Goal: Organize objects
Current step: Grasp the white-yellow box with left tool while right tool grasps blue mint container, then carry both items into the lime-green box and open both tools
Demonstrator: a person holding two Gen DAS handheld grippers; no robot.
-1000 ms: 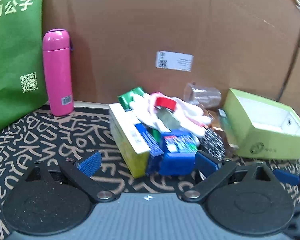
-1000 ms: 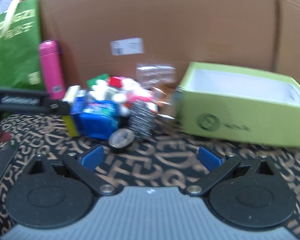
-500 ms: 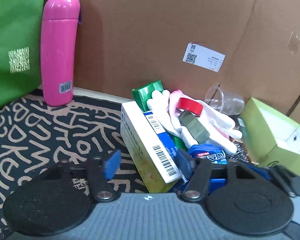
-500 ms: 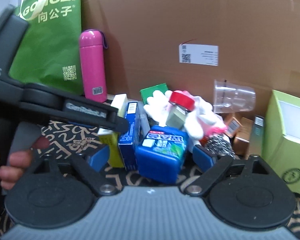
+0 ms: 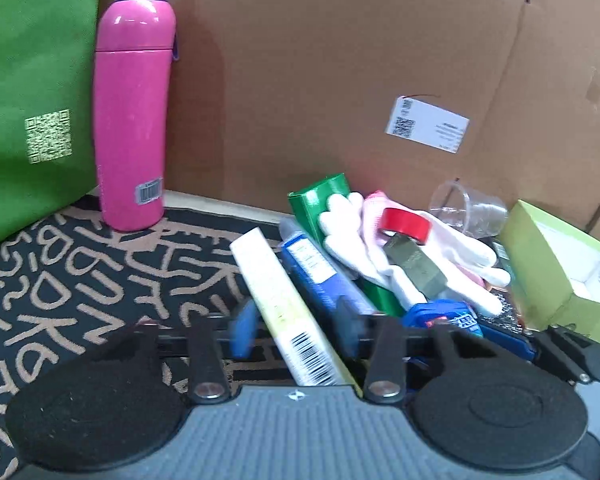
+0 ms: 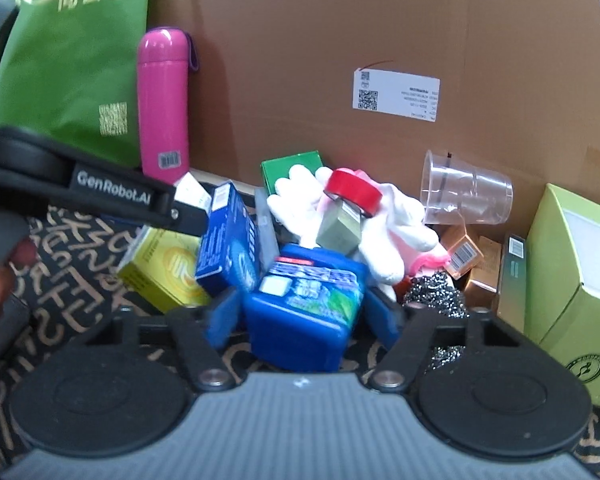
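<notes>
Closing in on the pile, both my tongs have just been narrowing: left tongs [image 5: 296, 330] straddle the yellow-and-white carton [image 5: 288, 312], right tongs [image 6: 300, 316] flank the blue tub [image 6: 306, 304], neither visibly clamped yet. Two pickups look imminent. Room is tight: the cardboard wall [image 6: 340, 40] stands behind, the green box [image 6: 572, 272] to the right, and the patterned worktop [image 5: 80, 280] lies open on the left.

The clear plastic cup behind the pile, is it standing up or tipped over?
Tipped over. The clear plastic cup lies on its side against the cardboard wall, its open mouth facing left toward the white gloves; it looks empty.
</notes>
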